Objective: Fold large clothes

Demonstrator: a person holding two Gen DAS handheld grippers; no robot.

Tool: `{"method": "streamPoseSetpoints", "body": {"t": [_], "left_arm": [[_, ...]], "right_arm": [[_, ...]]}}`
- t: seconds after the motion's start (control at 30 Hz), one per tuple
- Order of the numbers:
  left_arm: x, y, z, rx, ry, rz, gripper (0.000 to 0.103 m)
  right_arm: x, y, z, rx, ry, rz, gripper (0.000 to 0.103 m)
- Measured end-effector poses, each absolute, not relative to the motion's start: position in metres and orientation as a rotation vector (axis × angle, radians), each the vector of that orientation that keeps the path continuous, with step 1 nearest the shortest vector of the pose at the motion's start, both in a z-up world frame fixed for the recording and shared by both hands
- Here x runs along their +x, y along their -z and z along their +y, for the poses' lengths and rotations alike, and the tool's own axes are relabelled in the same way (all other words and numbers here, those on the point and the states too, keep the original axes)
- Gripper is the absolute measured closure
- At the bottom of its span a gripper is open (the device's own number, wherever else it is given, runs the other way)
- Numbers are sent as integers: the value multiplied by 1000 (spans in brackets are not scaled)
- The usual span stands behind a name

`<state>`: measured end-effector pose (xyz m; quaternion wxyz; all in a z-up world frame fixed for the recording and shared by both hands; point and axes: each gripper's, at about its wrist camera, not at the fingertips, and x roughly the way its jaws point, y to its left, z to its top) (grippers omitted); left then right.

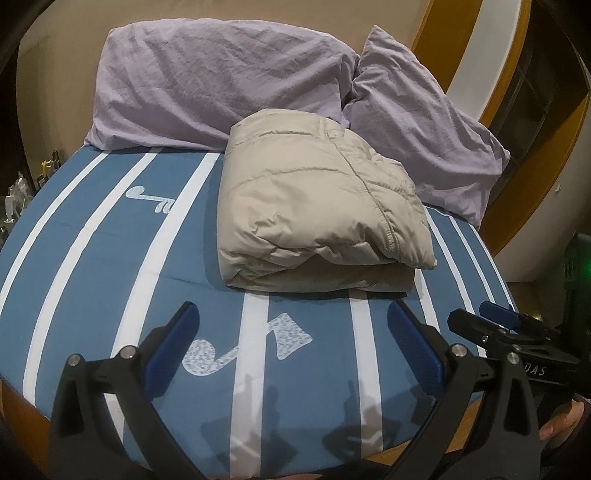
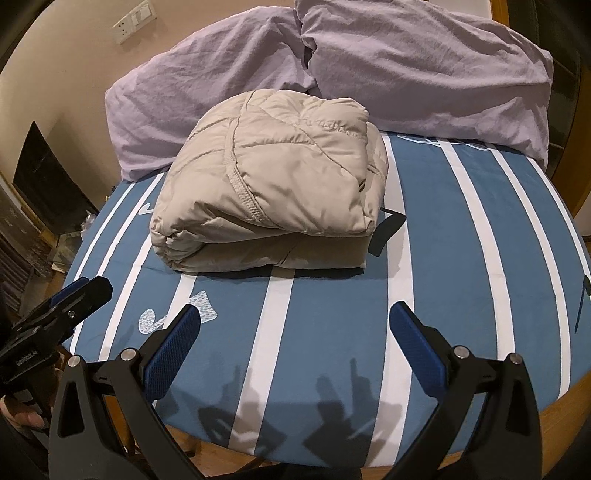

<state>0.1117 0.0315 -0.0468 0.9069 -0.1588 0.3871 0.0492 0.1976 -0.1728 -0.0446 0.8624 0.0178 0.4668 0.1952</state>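
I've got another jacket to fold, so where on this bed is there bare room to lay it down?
The striped sheet is bare between the folded beige jacket and the near edge, in front of the open left gripper and open right gripper. Strips to either side of the jacket are also free. The head end is crowded: two lilac pillows, with the jacket close against them.

Room's got plain beige walls (image 2: 74, 74), a white wall socket plate (image 2: 133, 20), a bed with a blue white-striped sheet (image 2: 461, 258), and two crumpled lilac pillows (image 1: 207, 85) at the head.
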Motion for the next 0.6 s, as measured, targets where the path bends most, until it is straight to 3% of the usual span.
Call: {"method": "streamPoseSetpoints", "body": {"t": [0.6], "left_arm": [[114, 50, 32, -328, -120, 825, 2]], "right_arm": [[197, 49, -174, 42, -414, 993, 1]]}}
